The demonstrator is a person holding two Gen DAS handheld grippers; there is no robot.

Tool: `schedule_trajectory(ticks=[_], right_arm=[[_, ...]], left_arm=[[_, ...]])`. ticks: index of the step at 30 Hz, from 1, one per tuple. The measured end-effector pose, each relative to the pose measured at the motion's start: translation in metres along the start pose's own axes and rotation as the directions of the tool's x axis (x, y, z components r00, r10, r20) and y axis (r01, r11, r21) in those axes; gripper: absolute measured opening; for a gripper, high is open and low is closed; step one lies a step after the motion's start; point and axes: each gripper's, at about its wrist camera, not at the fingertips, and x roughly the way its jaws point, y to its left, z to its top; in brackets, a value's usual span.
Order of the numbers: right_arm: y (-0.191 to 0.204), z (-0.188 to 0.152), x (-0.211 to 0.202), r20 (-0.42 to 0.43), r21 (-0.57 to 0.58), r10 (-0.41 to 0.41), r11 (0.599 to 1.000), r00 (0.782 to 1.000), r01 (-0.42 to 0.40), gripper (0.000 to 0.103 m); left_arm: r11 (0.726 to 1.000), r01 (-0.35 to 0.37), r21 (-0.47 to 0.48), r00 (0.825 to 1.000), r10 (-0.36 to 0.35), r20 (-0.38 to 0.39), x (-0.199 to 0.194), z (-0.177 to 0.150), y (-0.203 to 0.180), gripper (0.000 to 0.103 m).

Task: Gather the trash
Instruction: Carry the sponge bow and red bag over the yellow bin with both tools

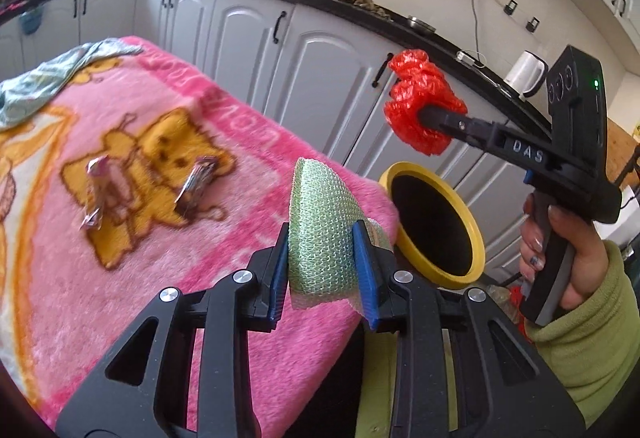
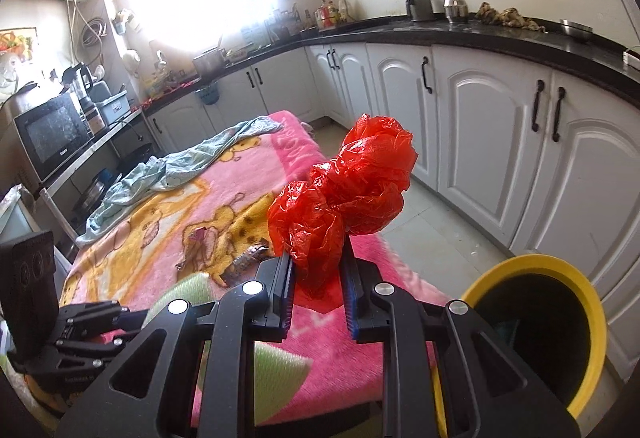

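Gripping green mesh (image 1: 320, 222) and a red bag (image 2: 344, 198), the left gripper (image 1: 322, 266) and right gripper (image 2: 318, 290) are hanging near the yellow bin (image 2: 580, 326); two wrappers (image 1: 96, 194) are lying on the pink blanket (image 1: 120, 298).

Two close wrist fisheyes angled down along their fingers, both sharing pink blanket (image 1: 160, 238) and, seemingly, yellow-rimmed bin (image 2: 576, 278).
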Motion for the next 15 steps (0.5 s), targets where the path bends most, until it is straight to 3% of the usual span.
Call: schedule_trajectory(ticks=[15], right_arm=[[-0.046,-0.021,-0.063,0.062,0.069,-0.077,0.995,0.995,0.073,0.020]], left_arm=[[0.993,0.061,0.099,0.997,-0.065,0.043,0.014,0.039,-0.060,0.023]])
